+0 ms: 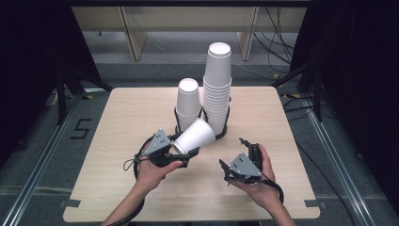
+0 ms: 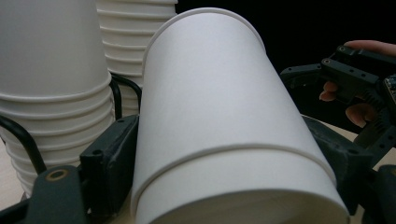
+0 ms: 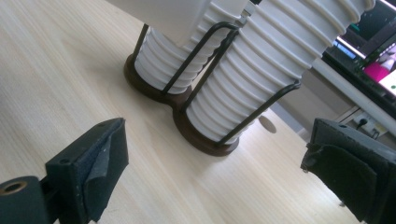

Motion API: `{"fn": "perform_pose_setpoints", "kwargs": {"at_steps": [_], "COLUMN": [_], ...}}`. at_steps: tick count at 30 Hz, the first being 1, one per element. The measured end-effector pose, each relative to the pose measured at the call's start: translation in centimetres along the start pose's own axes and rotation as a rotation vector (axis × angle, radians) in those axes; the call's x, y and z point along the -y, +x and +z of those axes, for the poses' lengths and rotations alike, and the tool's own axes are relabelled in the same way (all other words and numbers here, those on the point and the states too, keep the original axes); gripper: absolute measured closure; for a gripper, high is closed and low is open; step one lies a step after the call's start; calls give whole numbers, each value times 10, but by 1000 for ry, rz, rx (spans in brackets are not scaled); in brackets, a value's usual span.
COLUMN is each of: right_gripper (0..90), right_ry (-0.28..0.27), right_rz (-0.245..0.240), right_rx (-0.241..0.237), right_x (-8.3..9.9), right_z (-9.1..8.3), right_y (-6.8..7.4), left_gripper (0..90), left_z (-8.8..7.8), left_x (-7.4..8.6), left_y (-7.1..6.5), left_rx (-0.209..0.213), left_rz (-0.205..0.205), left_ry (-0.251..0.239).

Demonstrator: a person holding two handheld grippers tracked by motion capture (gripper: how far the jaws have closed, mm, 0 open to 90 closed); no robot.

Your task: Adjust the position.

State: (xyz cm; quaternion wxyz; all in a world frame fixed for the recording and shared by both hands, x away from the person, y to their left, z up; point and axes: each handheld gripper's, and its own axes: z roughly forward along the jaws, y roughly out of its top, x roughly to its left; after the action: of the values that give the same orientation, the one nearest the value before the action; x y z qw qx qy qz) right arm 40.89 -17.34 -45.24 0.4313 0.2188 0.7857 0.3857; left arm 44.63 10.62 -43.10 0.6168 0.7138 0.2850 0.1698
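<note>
A: What is gripped, and where?

B: One white paper cup (image 1: 194,137) is clamped on its side near the rim by the left gripper (image 1: 184,153), above the wooden table (image 1: 117,141), just before two stacks.

A: And the right gripper (image 1: 233,160)?

B: Its jaws are held apart, empty. A black wire two-ring holder (image 3: 205,79) carries a short stack (image 1: 188,104) and a tall stack (image 1: 218,87); bare tabletop is left on both sides.

The paper cup (image 1: 195,136) between the black jaws of the left gripper (image 1: 181,151) is plain white, as are both cup stacks (image 1: 217,89) toward twelve o'clock. Their wire holder (image 3: 205,140) is black on dark brown round bases. The table (image 1: 117,122) is pale wood with fine grain. The right gripper (image 1: 234,157) at five o'clock is black with a grey plate
</note>
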Motion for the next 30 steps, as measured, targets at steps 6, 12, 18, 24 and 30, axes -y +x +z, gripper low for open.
{"fn": "perform_pose_setpoints", "kwargs": {"at_steps": [6, 12, 18, 24, 30], "right_gripper": [79, 91, 132, 148, 148], "right_ry": [-26, -50, -69, -80, -113], "right_rz": [65, 215, 344, 535, 648], "right_rx": [-20, -68, -87, -133, -181], "right_x": [-1, -3, -4, -2, -4], "right_z": [4, 5, -1, -6, -4], "right_y": [-1, -6, -9, -15, -21], "left_gripper": [198, 197, 197, 197, 197], "left_z": [2, 5, 5, 7, 7], "left_x": [1, 2, 3, 3, 3], "left_y": [0, 1, 1, 0, 0], "left_rx": [-5, -4, 5, 12, 3], "left_rz": [-1, 0, 6, 9, 20], "left_ry": [-20, -30, -32, -39, -51]}}
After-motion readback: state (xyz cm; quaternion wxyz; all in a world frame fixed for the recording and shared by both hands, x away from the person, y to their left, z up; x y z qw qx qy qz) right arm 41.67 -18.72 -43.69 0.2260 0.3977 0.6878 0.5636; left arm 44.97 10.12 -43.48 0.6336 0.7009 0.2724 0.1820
